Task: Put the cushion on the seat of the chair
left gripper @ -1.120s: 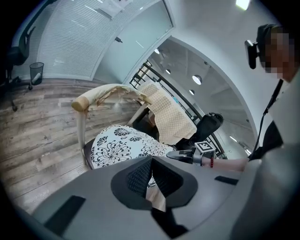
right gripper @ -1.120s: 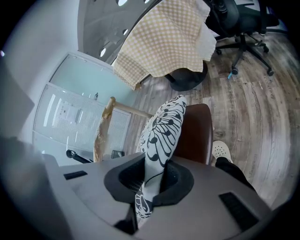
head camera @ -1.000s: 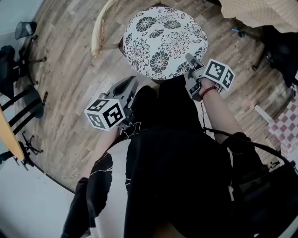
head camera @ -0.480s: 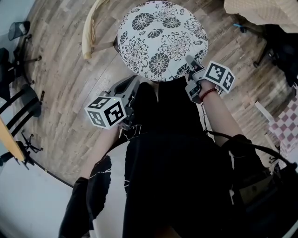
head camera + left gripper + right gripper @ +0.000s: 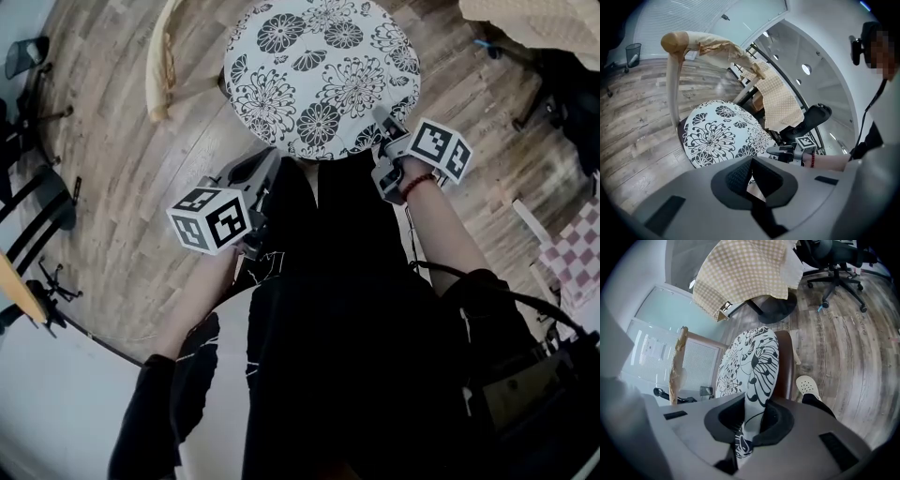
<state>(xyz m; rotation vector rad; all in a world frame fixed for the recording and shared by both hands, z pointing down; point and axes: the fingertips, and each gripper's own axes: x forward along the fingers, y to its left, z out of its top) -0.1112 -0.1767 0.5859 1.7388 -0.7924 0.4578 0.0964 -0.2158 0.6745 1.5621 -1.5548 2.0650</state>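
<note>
— Two grippers on it, both at once?

— Both. The left gripper (image 5: 265,161) and the right gripper (image 5: 382,120) each have the near rim of the cushion (image 5: 319,75), one on either side of the person's dark-clad legs.

— How do the jaws stand?

— In the right gripper view they are pinched narrow on the cushion's edge, and the flowered fabric runs up from between them. In the left gripper view the jaws are almost together as well, with a thin strip of pale fabric caught between them (only a sliver shows).

— And the cushion itself?

— It is round, white with black flowers, and spread over the chair (image 5: 161,56). From the head view it covers nearly everything beneath it, and the curved wooden back stands at its far left side. In the right gripper view the brown seat (image 5: 788,364) shows just under the cushion, very close. I cannot tell whether the cushion lies flat on it.

— What else is around?

— A wood-plank floor (image 5: 141,187) lies under it all. A checked cloth (image 5: 745,268) hangs over a table beyond the chair. A pale shoe (image 5: 806,384) shows near the seat's edge.
</note>
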